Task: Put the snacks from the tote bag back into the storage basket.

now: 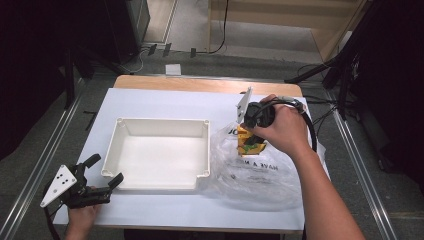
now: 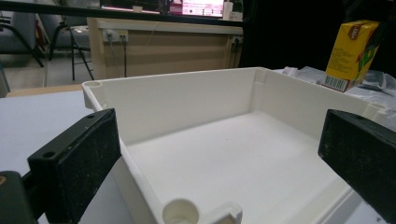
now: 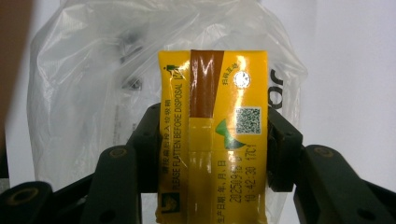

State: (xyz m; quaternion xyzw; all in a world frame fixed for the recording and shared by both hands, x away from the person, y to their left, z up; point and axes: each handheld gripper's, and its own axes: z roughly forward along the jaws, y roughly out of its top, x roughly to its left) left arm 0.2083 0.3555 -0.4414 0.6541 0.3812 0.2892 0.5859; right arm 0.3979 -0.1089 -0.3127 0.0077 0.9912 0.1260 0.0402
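Note:
My right gripper (image 1: 248, 136) is shut on a yellow drink carton (image 1: 248, 141), held above the clear plastic bag (image 1: 255, 172). In the right gripper view the carton (image 3: 215, 135) is pinched between both black jaws, its brown stripe and printed codes facing the camera, with the bag (image 3: 93, 84) behind it. A white rectangular tray (image 1: 157, 150) lies mid-table, left of the bag. My left gripper (image 1: 102, 175) is open at the tray's near left corner. The left gripper view looks into the tray (image 2: 233, 158) between wide-spread jaws, with the carton (image 2: 350, 53) hanging at the upper right.
A white sheet (image 1: 155, 100) covers the wooden table. The crumpled bag carries black print and spreads toward the table's right front. Black stands and cables lie on the floor beyond the far edge.

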